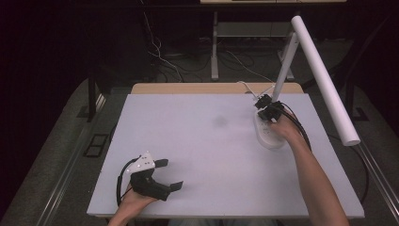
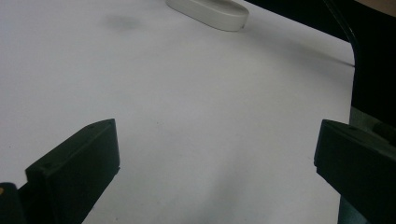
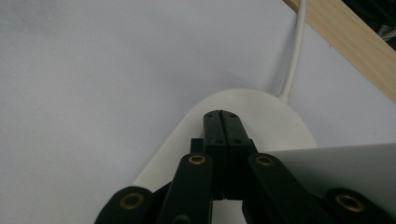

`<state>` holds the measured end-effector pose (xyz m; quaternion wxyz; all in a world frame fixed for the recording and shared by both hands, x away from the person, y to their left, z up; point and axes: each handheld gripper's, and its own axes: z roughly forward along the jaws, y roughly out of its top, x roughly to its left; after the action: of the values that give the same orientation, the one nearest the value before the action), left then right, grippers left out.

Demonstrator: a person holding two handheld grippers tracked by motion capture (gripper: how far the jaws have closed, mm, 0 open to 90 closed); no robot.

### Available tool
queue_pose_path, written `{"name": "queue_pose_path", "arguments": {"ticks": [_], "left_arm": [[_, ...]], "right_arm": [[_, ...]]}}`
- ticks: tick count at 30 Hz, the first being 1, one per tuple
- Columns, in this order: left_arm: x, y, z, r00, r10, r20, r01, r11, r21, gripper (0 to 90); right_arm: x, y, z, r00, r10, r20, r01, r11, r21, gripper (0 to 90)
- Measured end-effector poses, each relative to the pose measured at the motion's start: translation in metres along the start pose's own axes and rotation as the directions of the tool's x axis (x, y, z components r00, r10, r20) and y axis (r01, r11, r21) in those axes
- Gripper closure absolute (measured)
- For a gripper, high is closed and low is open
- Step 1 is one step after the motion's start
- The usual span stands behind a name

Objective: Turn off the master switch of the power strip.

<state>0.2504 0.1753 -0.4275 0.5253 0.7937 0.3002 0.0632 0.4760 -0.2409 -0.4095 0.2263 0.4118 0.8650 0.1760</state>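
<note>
A white desk lamp stands at the table's right, its oval base [image 1: 269,136] flat on the table and its long tube head [image 1: 324,80] slanting up over the right edge. My right gripper [image 1: 261,106] is shut, jaws pressed together with nothing between them. Its tips [image 3: 226,115] sit over the far end of the lamp base [image 3: 280,116]; touch cannot be told. My left gripper [image 1: 170,174] rests near the front left of the table, jaws wide open and empty. In the left gripper view, the left gripper [image 2: 217,135] faces bare table, with the lamp base [image 2: 215,11] far ahead.
The pale table top [image 1: 202,141] has a wooden strip [image 3: 345,32] along its far edge. A white cable [image 3: 294,60] runs from the lamp base over that edge. The lamp's upright post [image 1: 284,70] rises just behind my right gripper.
</note>
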Motion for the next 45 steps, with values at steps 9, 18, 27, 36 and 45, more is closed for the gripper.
{"name": "queue_pose_path", "arguments": {"ticks": [9, 18, 27, 36, 45], "left_arm": [[0.002, 0.000, -0.001, 1.0000, -0.007, -0.005, 0.007, 0.9999, -0.008, 0.0], [0.001, 0.000, -0.002, 1.0000, -0.005, -0.005, 0.005, 0.9999, -0.013, 0.0], [0.000, 0.001, -0.002, 1.0000, -0.004, 0.001, 0.004, 0.9998, -0.017, 0.0], [0.000, 0.001, -0.002, 1.0000, -0.005, 0.003, 0.005, 0.9998, -0.019, 0.0], [0.001, 0.002, -0.001, 1.0000, -0.004, 0.006, 0.005, 0.9998, -0.022, 0.0]], "right_arm": [[-0.001, 0.001, -0.003, 0.9999, 0.002, -0.010, -0.002, 1.000, -0.024, 89.7], [0.007, 0.008, -0.018, 0.9995, 0.016, -0.026, -0.017, 0.997, -0.069, 89.6], [0.020, 0.012, -0.036, 0.9992, -0.005, -0.039, 0.001, 0.995, -0.099, 89.4], [0.028, 0.011, -0.058, 0.9984, -0.003, -0.056, -0.005, 0.989, -0.149, 89.1], [0.029, -0.005, -0.083, 0.9841, 0.052, -0.170, -0.087, 0.975, -0.205, 62.6]]}}
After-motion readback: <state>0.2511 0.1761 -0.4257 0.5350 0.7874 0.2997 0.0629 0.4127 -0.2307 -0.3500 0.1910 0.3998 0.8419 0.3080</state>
